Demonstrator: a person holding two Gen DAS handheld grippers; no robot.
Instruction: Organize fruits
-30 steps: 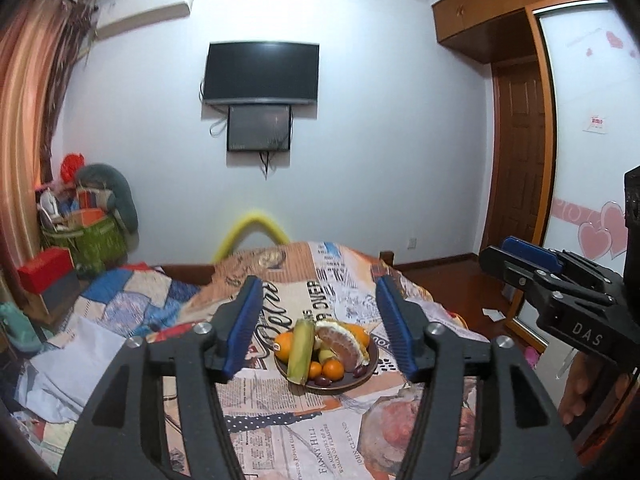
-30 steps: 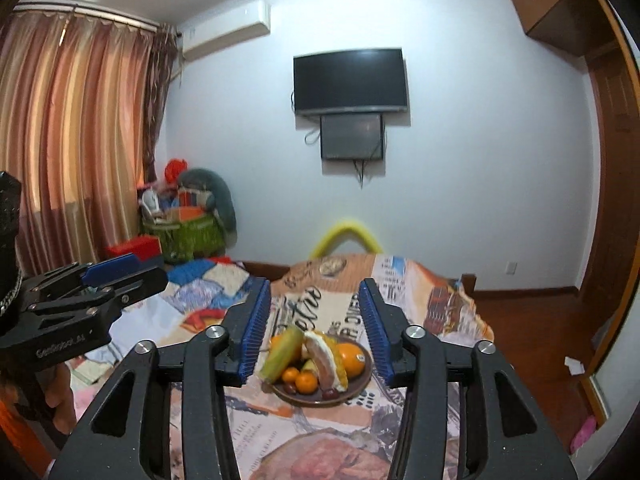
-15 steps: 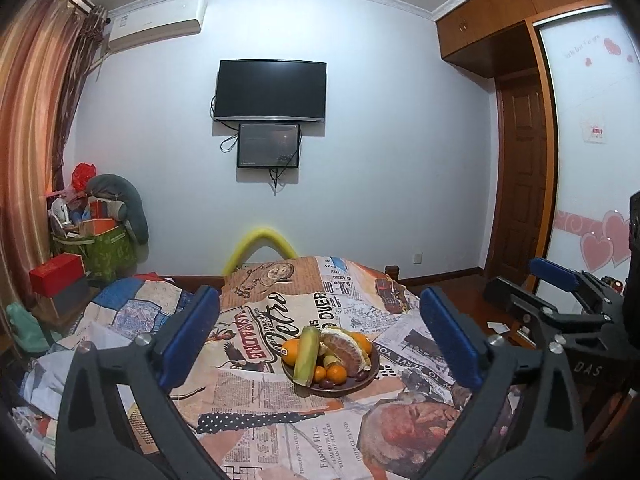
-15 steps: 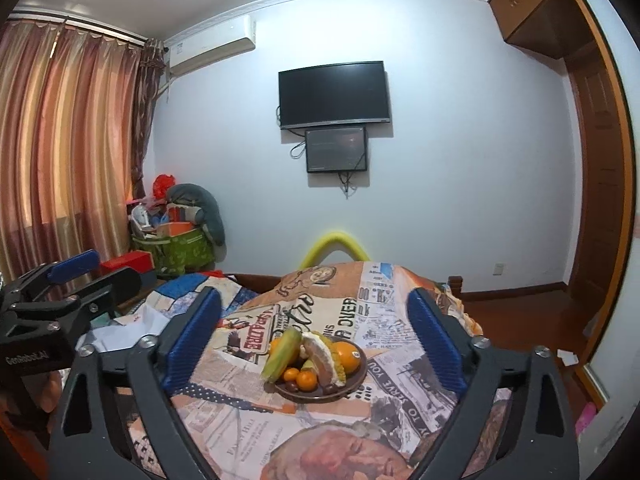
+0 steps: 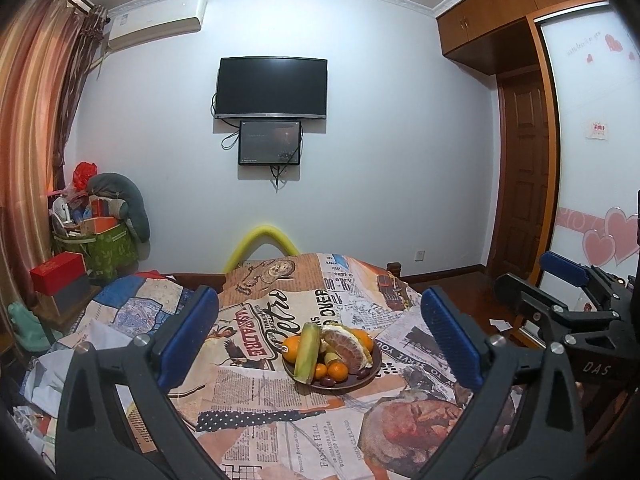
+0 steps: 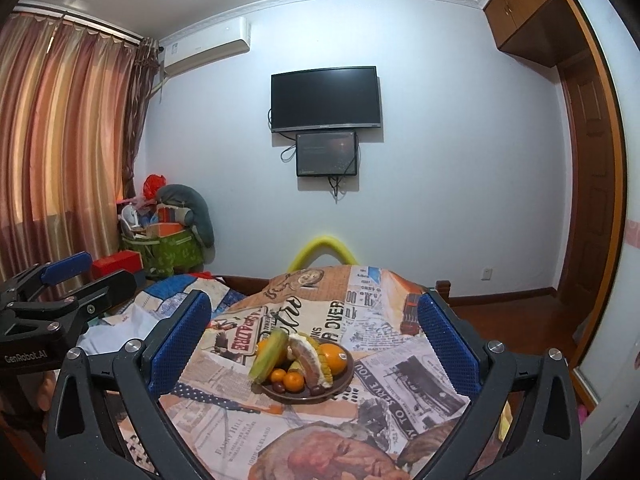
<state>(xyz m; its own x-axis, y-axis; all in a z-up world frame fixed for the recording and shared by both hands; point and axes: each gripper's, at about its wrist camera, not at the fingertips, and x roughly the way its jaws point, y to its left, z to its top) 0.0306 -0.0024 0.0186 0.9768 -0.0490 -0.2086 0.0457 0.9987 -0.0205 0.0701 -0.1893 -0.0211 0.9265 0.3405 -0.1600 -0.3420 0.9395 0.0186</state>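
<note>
A brown plate [image 5: 370, 374] [image 6: 347, 376] of fruit sits on a table covered with a newspaper-print cloth [image 5: 280, 432] [image 6: 240, 428]. It holds a green stalk [image 5: 307, 347] [image 6: 269, 351], a peeled pomelo [image 5: 347, 347] [image 6: 310, 359], oranges [image 5: 290, 349] [image 6: 333, 356], small tangerines [image 5: 337, 371] [image 6: 294, 381] and dark grapes. My left gripper [image 5: 318, 336] is open and empty, well short of the plate. My right gripper [image 6: 314, 340] is open and empty, also short of it. Each gripper shows in the other's view, the right one [image 5: 568, 292] and the left one [image 6: 68, 280].
A yellow chair back [image 5: 267, 240] rises behind the table. A patchwork-covered bed [image 5: 120, 312] lies to the left, with bags and boxes [image 5: 96, 240] in the corner. A TV [image 5: 272, 88] hangs on the far wall. A wooden door [image 5: 524, 176] and wardrobe stand right.
Both grippers have opened wide from a narrower gap and tilted up slightly. The plate and fruit have not moved.
</note>
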